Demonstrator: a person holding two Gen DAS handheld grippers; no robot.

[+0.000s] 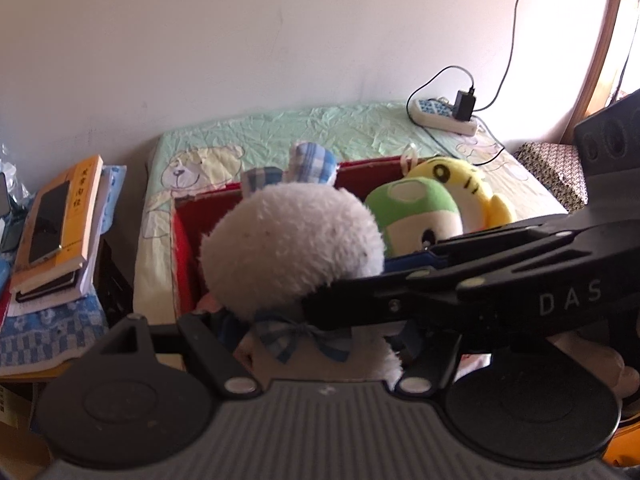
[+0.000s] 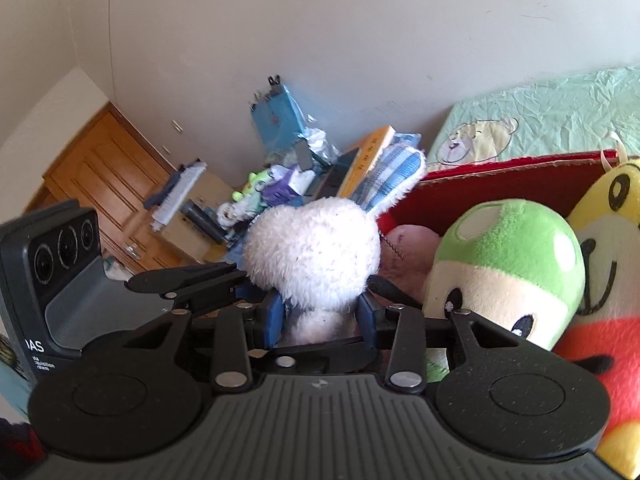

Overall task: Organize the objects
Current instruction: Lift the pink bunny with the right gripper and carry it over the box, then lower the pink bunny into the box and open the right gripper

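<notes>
A white plush rabbit [image 1: 292, 248] with blue checked ears stands upright over a red box [image 1: 184, 232]; it also shows in the right wrist view [image 2: 316, 256]. My right gripper [image 2: 322, 316] is shut on the rabbit's neck, blue pads on either side. My left gripper [image 1: 308, 332] is close under the rabbit's head by its blue bow; the rabbit and the right gripper crossing in front hide its fingertips. A green mushroom plush [image 2: 504, 264] and a yellow plush [image 2: 608, 264] sit in the red box [image 2: 500, 180].
The box rests on a bed with a green bear-print sheet [image 1: 320, 124]. A power strip with a charger [image 1: 448, 114] lies at the bed's far corner. A stack of books with a phone [image 1: 60, 224] is to the left. A cluttered corner [image 2: 280, 168] and wooden door [image 2: 104, 168] lie beyond.
</notes>
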